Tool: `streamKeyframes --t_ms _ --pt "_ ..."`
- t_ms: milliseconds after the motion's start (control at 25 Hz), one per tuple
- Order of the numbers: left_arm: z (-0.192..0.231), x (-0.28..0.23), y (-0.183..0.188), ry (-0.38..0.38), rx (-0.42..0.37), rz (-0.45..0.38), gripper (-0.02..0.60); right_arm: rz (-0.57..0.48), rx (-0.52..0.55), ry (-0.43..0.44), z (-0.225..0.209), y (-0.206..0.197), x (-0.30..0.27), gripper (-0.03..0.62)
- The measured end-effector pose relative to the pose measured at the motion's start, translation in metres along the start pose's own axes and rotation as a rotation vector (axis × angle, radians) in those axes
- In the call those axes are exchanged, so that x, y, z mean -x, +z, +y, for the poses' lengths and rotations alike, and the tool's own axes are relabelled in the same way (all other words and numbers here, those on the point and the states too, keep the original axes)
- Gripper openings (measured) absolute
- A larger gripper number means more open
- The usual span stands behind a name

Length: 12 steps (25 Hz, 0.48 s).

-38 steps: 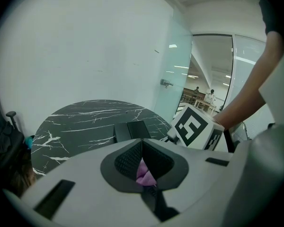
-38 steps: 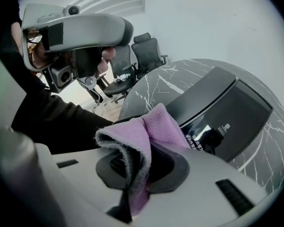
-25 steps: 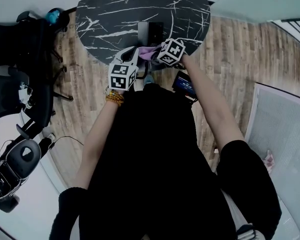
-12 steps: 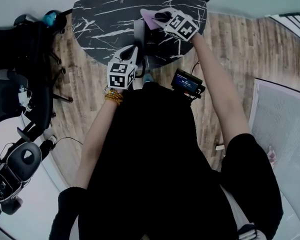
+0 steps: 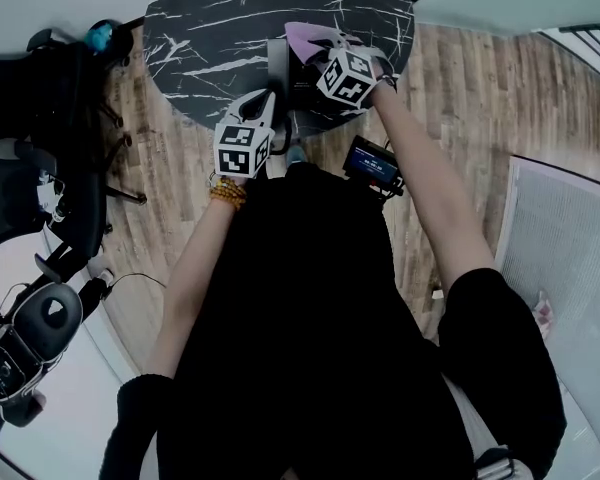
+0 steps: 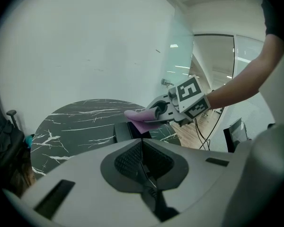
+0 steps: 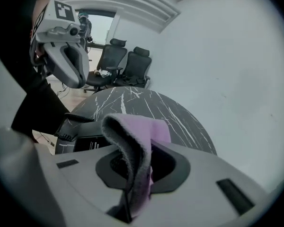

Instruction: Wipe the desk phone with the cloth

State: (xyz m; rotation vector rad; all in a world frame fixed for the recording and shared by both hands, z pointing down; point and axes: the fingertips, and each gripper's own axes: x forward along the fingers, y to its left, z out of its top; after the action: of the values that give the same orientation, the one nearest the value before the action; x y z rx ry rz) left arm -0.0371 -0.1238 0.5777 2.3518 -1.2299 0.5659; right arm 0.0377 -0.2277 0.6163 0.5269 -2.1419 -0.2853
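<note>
Right claw (image 7: 134, 176) drawn back over black desk phone (image 5: 298, 76), clamping folded lilac cloth (image 7: 132, 141); left claw (image 6: 142, 167) closed, empty.

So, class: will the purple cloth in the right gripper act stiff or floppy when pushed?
Probably floppy: the cloth folds over the right gripper. Likely light: one pinch holds it up. Its fuzzy weave should grip the desk phone, not slide.

Black short-sleeved top (image 5: 310, 318), amber bead bracelet (image 5: 228, 196), grey left gripper (image 6: 142, 150) bearing marker cube (image 5: 243, 150).
</note>
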Motion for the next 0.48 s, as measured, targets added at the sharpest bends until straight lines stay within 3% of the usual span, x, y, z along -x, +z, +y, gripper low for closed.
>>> streamKeyframes --t_ms 200,480 --pt "0.003 0.0 0.0 0.005 0.004 0.002 0.02 0.004 -0.076 -0.047 -0.023 -0.01 0.005 0.06" --pt "0.003 -0.001 0.001 0.002 0.006 -0.003 0.02 -0.017 -0.005 -0.27 -0.074 -0.001 0.029 0.06"
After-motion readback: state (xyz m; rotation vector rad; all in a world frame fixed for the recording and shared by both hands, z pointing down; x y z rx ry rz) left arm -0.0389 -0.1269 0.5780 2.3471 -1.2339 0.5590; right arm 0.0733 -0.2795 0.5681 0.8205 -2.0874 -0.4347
